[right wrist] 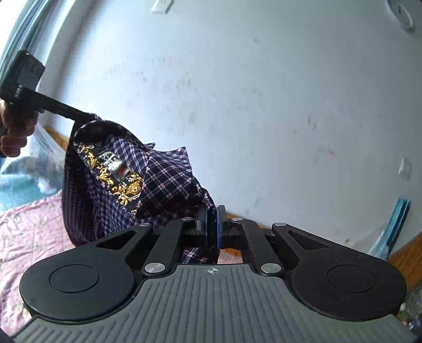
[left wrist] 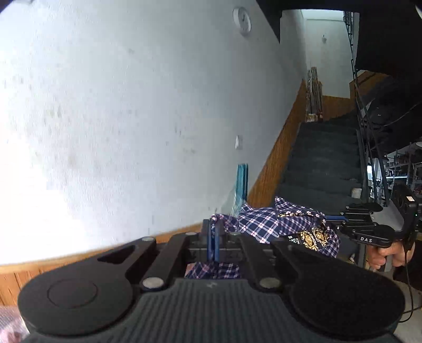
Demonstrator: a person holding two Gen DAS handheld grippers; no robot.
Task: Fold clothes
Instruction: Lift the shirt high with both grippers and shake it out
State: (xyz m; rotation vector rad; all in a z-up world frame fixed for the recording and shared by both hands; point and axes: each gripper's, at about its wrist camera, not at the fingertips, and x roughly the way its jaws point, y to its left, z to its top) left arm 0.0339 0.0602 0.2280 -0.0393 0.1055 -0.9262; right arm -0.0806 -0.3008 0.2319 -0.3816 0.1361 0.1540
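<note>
A navy plaid shirt with a gold-patterned collar lining hangs in the air, stretched between both grippers. In the left wrist view my left gripper is shut on one shoulder edge of the fabric. My right gripper, held by a hand, pinches the other side. In the right wrist view the right gripper is shut on the shirt. The collar label faces the camera. The left gripper reaches in from the upper left, its tips hidden in the cloth.
A pink bedsheet and a light blue blanket lie below the shirt. A white wall with a clock stands close ahead. A dark staircase rises to the right. Blue glass panes lean on the wall.
</note>
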